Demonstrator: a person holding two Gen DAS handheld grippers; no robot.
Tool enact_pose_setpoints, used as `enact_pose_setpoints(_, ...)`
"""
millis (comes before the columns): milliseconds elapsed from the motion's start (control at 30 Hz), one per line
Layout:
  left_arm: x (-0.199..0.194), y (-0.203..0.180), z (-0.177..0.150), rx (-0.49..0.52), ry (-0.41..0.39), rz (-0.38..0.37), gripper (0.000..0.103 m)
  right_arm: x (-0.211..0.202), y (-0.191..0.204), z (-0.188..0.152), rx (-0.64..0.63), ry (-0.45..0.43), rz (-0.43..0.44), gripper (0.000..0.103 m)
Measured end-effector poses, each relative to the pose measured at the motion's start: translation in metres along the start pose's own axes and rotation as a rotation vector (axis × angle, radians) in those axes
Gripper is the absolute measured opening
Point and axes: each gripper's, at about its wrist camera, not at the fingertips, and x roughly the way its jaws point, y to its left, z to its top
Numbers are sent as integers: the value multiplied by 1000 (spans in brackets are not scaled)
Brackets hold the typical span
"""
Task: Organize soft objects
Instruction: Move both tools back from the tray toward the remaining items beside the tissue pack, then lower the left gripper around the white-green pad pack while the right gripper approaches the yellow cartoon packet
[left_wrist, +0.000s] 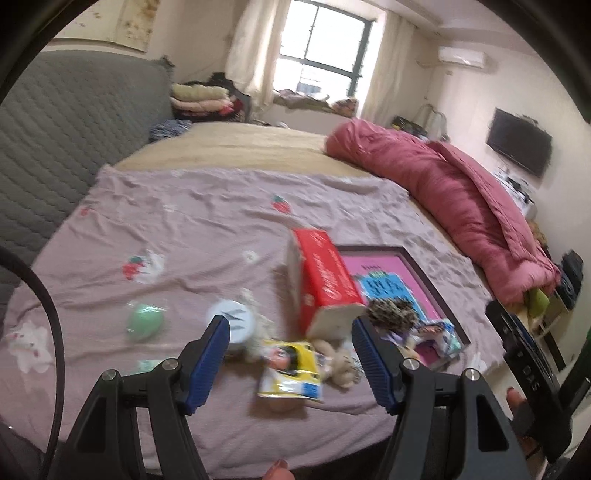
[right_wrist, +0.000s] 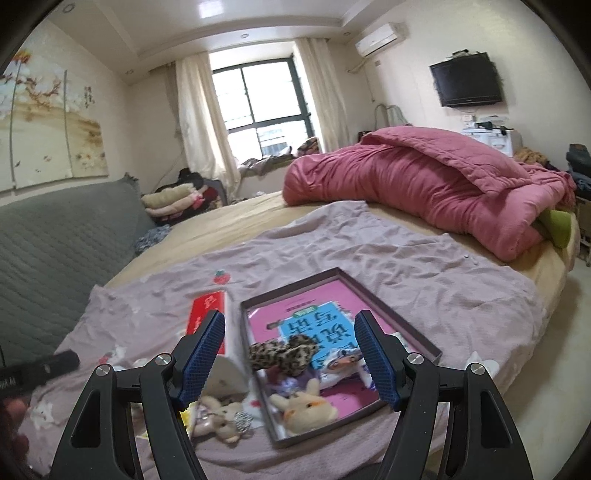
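A shallow dark-rimmed box (right_wrist: 402, 314) with a pink and blue bottom lies on the mauve sheet. In it are a leopard-print soft piece (right_wrist: 284, 352) and a yellow plush animal (right_wrist: 308, 408). A small beige plush toy (right_wrist: 221, 419) lies just outside its left wall, also in the left wrist view (left_wrist: 341, 363). My right gripper (right_wrist: 290, 325) is open and empty above the box's near end. My left gripper (left_wrist: 290, 330) is open and empty above a yellow packet (left_wrist: 290, 369). The box also shows in the left wrist view (left_wrist: 432, 280).
A red and white carton (left_wrist: 325, 277) stands left of the box. A green ball (left_wrist: 144, 320) and a white round tin (left_wrist: 236, 319) lie on the sheet. A rolled pink quilt (right_wrist: 424, 181) lies across the bed's far right. A grey headboard (right_wrist: 55, 251) is at the left.
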Motion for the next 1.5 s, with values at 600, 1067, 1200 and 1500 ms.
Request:
enact_pose_setpoints(600, -39, 113, 2, -181, -59, 113, 68, -9, 60, -11, -118, 72, 137, 74)
enact_pose_setpoints(1067, -2, 146, -30, -226, 17, 128, 68, 22, 83, -48, -208, 216, 161, 74)
enact_pose_setpoints(1200, 8, 150, -39, -221, 29, 127, 68, 28, 94, -57, -235, 242, 181, 74)
enact_pose_setpoints(1500, 26, 175, -51, -270, 45, 120, 68, 49, 118, -78, -272, 306, 196, 74)
